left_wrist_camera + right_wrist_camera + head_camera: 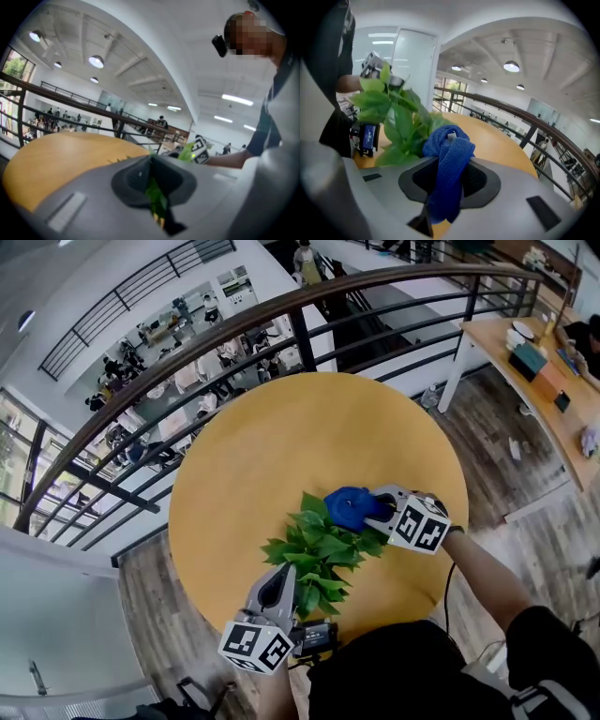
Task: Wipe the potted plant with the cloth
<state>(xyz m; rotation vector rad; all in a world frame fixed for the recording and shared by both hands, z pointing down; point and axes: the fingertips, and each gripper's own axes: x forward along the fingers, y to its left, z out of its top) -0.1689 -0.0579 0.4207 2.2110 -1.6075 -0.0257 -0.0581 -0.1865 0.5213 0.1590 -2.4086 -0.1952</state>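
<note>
Holding the cloth (349,507) bunched tight in the right gripper (371,506), I have it at the plant's (319,549) one o'clock, against the outer leaves. The plant stands near the six o'clock edge of the round table (281,446). The left gripper (284,576), at the plant's seven o'clock, is pinched narrow on a leaf. I judge the wipe is just starting. Next I should draw the cloth gently along a leaf without tearing the one I have pinned. The head view shows both tools flanking the foliage. Only the gripper views show the cloth folded between one pair of jaws and the green sliver in the other. No view shows the pot.
</note>
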